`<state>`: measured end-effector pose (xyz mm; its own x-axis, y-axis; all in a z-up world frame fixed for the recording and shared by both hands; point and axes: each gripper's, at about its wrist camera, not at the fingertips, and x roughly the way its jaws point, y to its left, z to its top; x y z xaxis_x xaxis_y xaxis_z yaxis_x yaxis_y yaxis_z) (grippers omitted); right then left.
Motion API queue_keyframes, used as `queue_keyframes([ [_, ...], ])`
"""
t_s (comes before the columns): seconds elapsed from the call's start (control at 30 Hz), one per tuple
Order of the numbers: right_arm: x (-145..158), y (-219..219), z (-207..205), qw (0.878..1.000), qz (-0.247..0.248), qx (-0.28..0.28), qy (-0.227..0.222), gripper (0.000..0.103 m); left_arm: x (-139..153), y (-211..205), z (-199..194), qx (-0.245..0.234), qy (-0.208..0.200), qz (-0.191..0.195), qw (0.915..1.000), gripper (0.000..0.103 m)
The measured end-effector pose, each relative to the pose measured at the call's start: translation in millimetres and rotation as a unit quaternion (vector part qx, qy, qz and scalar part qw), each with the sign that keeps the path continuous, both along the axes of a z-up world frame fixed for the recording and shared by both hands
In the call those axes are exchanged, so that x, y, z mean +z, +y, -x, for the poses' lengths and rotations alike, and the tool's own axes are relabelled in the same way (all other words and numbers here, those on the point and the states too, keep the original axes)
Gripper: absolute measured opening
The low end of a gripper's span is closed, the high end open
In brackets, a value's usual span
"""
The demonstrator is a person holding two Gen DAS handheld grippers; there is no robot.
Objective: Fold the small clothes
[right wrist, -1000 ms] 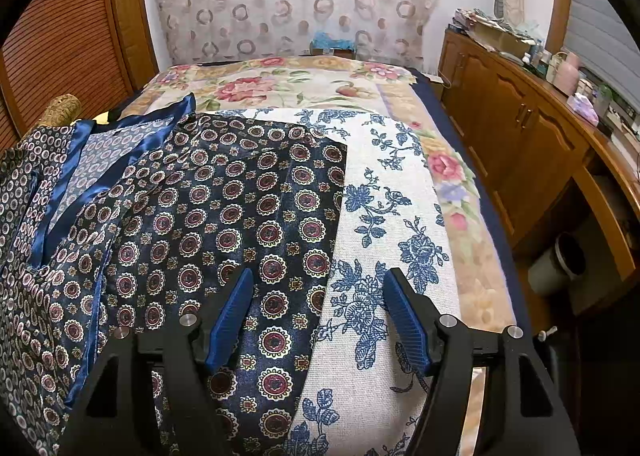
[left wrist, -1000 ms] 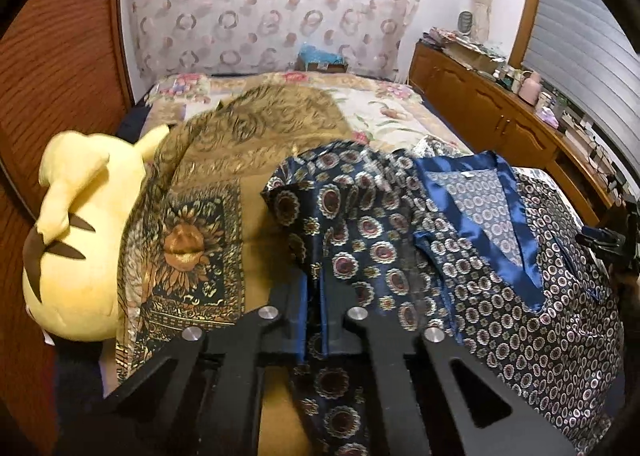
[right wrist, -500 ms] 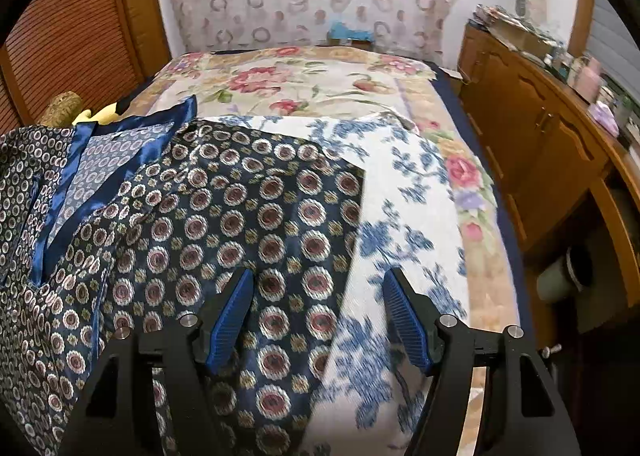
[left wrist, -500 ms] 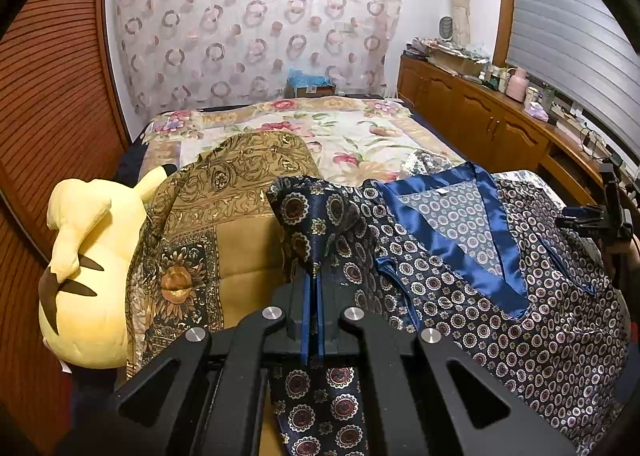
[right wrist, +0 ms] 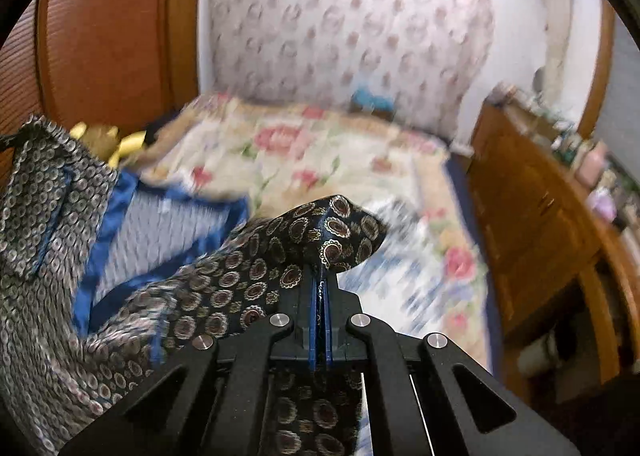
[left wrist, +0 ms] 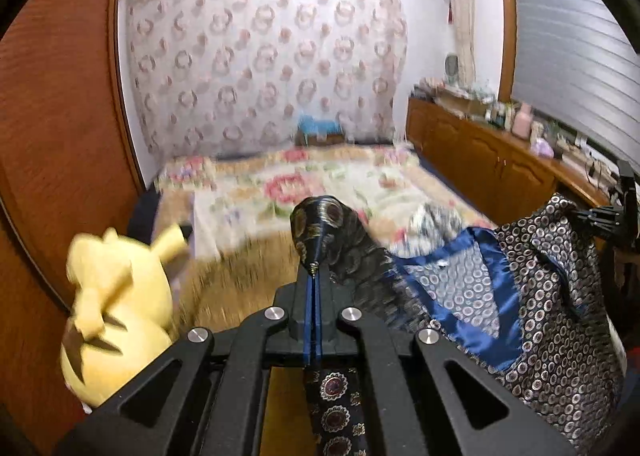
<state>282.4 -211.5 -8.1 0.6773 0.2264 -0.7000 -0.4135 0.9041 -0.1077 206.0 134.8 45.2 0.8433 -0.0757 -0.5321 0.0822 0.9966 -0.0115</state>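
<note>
A dark navy garment (left wrist: 560, 296) with medallion print and a shiny blue collar hangs lifted above the bed. My left gripper (left wrist: 314, 276) is shut on one bunched edge of it, and cloth pokes up past the blue pads. My right gripper (right wrist: 320, 288) is shut on another edge of the same garment (right wrist: 256, 268), whose fabric bulges over the tips and trails down to the left. The blue satin collar (right wrist: 120, 224) sags between the two grips. The right gripper's black frame (left wrist: 616, 216) shows at the far right of the left wrist view.
A floral bedspread (left wrist: 288, 184) covers the bed below. A yellow plush toy (left wrist: 116, 312) lies at the bed's left edge, by the wooden wall panels (left wrist: 60, 136). A wooden cabinet (right wrist: 540, 224) with clutter on top runs along the right side. A patterned curtain (left wrist: 260, 76) hangs behind.
The right gripper's jaws closed on the garment's edge. Both grippers rose and lifted the garment off the bed, so it now hangs between them.
</note>
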Motion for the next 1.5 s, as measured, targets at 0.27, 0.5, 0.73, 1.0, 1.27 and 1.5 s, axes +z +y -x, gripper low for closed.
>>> queue_keyframes([
  [0.27, 87.2, -16.3, -38.7, 0.992, 0.023, -0.076, -0.093, 0.002, 56.2, 4.2, -30.2, 0.039, -0.052, -0.031, 0.9974, 0.001],
  [0.5, 47.2, -19.9, -16.0, 0.995, 0.031, -0.061, -0.069, 0.002, 6.4, -0.3, -7.5, 0.01, -0.024, -0.033, 0.9991, 0.001],
  [0.73, 7.7, -21.4, 27.5, 0.999, 0.017, -0.013, -0.039, 0.002, -33.6, -11.6, 33.9, -0.02, -0.007, -0.02, 0.9996, 0.001],
  [1.0, 20.3, -70.1, 81.5, 0.998, -0.03, 0.015, -0.056, 0.002, -38.5, -14.8, 107.0, -0.038, -0.035, 0.002, 0.9986, 0.001],
  [1.27, -1.4, -109.6, 148.4, 0.997, -0.056, 0.025, -0.04, 0.002, -71.7, -10.2, 169.0, -0.033, -0.023, 0.008, 0.9991, 0.001],
  [1.5, 0.4, -123.0, 178.7, 0.999, -0.035, 0.029, -0.015, 0.002, -92.6, 5.4, 204.5, -0.007, 0.003, 0.034, 0.9994, 0.001],
])
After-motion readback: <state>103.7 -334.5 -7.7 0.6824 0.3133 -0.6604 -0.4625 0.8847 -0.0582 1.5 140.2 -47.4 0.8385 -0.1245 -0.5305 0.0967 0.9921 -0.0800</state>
